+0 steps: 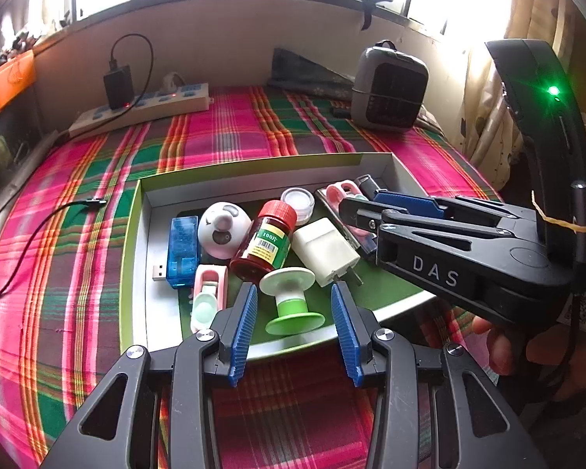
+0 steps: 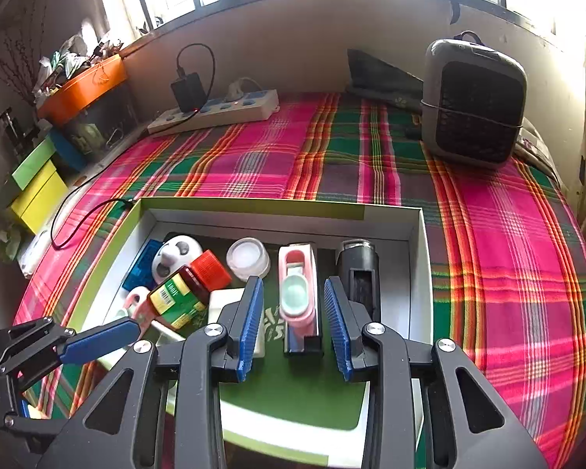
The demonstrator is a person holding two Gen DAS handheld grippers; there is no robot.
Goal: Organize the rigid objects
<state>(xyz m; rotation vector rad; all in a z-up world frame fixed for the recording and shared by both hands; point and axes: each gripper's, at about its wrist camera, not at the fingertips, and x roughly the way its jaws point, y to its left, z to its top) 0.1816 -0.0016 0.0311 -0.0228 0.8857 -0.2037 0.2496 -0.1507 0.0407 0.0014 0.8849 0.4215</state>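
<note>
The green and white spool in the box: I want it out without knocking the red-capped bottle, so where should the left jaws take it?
Grip the spool by its narrow green waist, between the white flange and the green one. It lies tilted, directly ahead of the open left gripper, so come straight in from the near side; the red-capped bottle lies just behind.

We see a shallow box (image 2: 418, 230) lying on a cloth-covered bench (image 2: 488, 234). In the box, from left to right, lie a USB stick (image 1: 181, 250), a round figure (image 1: 222, 228), a bottle (image 1: 265, 244) on its side and a plug adapter (image 1: 326, 250). A spool (image 1: 291, 301) lies in front of the bottle. Behind the box stand a power strip (image 2: 215, 111) at left and a small heater (image 2: 472, 105) at right.
</note>
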